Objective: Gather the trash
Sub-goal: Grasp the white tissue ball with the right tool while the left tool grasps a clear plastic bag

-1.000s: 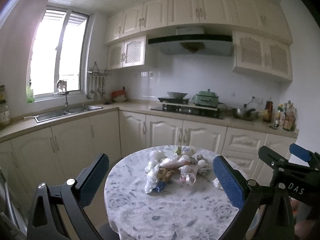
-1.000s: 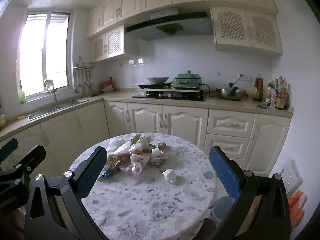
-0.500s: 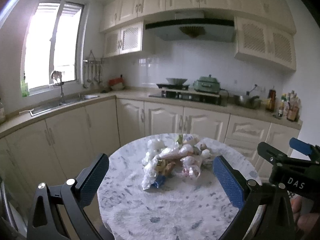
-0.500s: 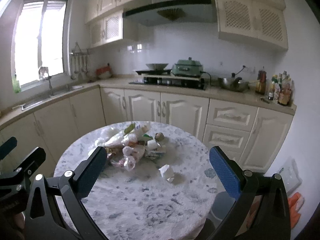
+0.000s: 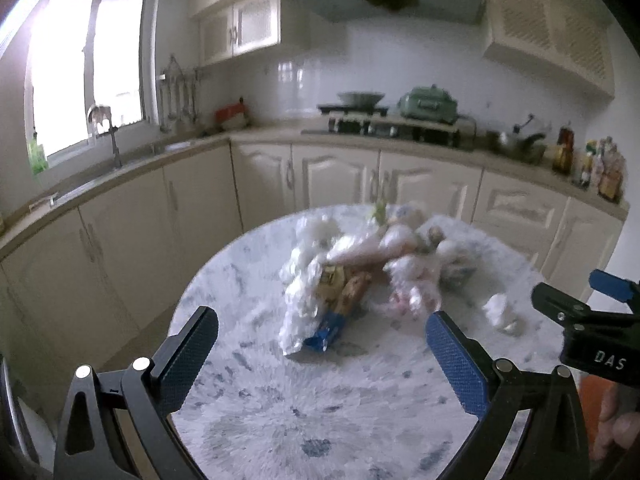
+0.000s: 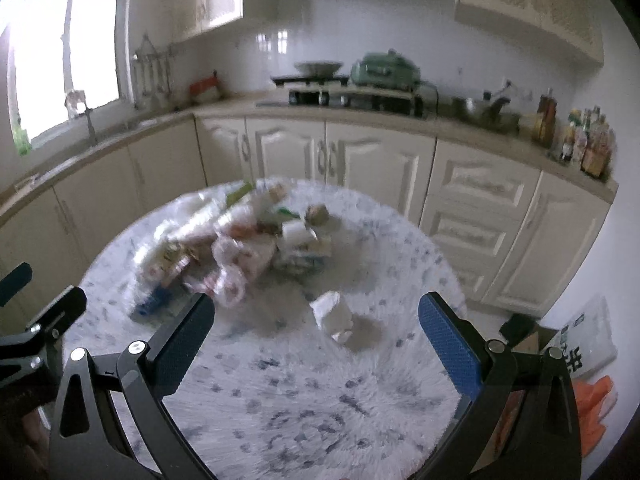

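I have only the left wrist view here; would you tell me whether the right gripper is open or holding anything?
Observer: The right gripper is wide open, with nothing between its fingers.
Operator: Thank you. What lies straight ahead of it?
Observer: The crumpled white tissue sits right between its fingertips in that view. It lies on the round table, apart from the trash pile.
Operator: Is there anything on the floor to the right of the table?
Observer: Yes, a white bag with black print lies by the wall, with something orange just in front of it.
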`<state>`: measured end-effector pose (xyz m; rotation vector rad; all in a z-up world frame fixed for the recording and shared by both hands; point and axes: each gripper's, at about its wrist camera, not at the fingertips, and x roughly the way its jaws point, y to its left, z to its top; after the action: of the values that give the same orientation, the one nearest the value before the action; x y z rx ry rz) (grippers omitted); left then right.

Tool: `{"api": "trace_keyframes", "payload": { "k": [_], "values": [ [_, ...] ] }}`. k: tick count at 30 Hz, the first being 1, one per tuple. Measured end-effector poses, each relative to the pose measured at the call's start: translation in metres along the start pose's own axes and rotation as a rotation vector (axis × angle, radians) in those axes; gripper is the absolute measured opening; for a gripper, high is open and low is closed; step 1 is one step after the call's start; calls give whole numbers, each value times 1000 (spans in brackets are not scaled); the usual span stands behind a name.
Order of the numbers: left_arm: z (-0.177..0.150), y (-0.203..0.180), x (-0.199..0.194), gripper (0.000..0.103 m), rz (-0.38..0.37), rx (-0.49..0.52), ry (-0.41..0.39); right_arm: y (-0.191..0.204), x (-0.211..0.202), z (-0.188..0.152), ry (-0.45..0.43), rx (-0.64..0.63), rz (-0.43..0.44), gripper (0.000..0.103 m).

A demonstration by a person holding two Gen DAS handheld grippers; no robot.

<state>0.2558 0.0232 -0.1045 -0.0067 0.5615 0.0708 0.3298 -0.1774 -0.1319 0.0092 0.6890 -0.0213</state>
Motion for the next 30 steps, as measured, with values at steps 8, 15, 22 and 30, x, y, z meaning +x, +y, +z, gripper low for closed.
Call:
{"api": "trace_keyframes", "payload": {
  "k": [8,15,22,30],
  "values": [
    [5,3,71,102,36,-10,101,-20,61,-9,122,34,11,103],
    [18,18,116,102,67,-18,110,-16,102,-7,187,20,28,98],
    [31,41,153,102,63,-84,123,-17,124,-2,238,20,27,83],
    [31,51,207,91,-5,-63,255,-16,130,-1,252,2,7,51]
  ]
}}
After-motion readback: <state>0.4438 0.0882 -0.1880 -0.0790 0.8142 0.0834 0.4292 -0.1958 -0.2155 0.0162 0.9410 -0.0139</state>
